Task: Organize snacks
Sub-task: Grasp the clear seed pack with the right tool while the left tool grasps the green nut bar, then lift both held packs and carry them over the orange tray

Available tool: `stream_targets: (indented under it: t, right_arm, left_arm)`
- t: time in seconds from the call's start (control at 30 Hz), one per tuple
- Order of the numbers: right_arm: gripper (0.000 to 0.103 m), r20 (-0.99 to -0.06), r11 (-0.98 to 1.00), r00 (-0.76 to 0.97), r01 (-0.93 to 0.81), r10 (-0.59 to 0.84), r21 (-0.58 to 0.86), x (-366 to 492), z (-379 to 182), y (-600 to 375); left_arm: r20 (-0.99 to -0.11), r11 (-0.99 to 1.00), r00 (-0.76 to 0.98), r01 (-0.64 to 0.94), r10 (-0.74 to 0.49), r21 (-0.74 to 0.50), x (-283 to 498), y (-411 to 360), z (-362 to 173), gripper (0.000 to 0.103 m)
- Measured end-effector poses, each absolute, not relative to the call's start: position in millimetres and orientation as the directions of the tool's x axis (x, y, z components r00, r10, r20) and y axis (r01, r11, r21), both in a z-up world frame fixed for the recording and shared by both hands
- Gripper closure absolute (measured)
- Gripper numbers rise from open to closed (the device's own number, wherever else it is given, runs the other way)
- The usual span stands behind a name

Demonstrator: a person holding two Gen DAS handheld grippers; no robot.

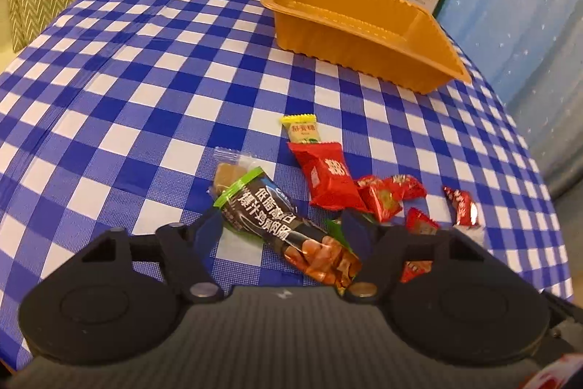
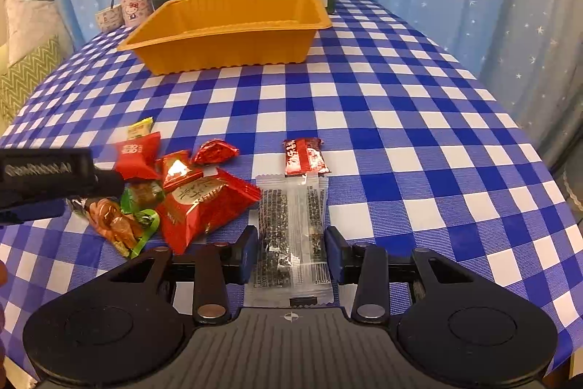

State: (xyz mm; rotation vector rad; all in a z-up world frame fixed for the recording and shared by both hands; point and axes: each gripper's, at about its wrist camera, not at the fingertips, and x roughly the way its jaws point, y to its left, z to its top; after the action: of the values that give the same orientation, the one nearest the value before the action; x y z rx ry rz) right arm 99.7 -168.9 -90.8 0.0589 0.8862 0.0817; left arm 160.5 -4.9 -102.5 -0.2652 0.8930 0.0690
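Clear-wrapped seaweed bar (image 2: pixel 291 236) lay clamped between the right gripper (image 2: pixel 291 250) pads while the left gripper (image 1: pixel 282 232), unclenched, straddled the sausage pack (image 1: pixel 288 228); pick-up was underway, needing lift toward the empty orange tray (image 2: pixel 233 35).

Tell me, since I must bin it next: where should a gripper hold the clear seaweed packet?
Grip the clear seaweed packet across its narrow width at mid-length, coming from the near end, as the right gripper straddles it now. It lies flat and long, pointing away, with both long edges free; the red snack pile sits just clear on one side.
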Motion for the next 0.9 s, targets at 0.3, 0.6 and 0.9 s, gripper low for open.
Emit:
stream_targets:
  t: [0.3, 0.6, 0.9]
  right_arm:
    - [0.063, -0.769, 0.995, 0.632, -0.041, 0.093, 0.087, 99, -91, -169]
    - [0.063, -0.767, 0.996, 0.636, -0.04, 0.086, 0.078, 98, -91, -169]
    - [0.062, -0.763, 0.996, 0.641, -0.044, 0.083, 0.071, 99, -92, -169]
  left_arm:
    - [-0.786, 0.994, 0.617, -0.069, -0.021, -0.08, 138, 7, -99, 0.043]
    - [-0.792, 0.999, 0.609, 0.008, -0.04, -0.044, 131, 2, -105, 0.069]
    - [-0.783, 1.0, 0.622, 0.009, -0.011, -0.007, 124, 0, -107, 0.077]
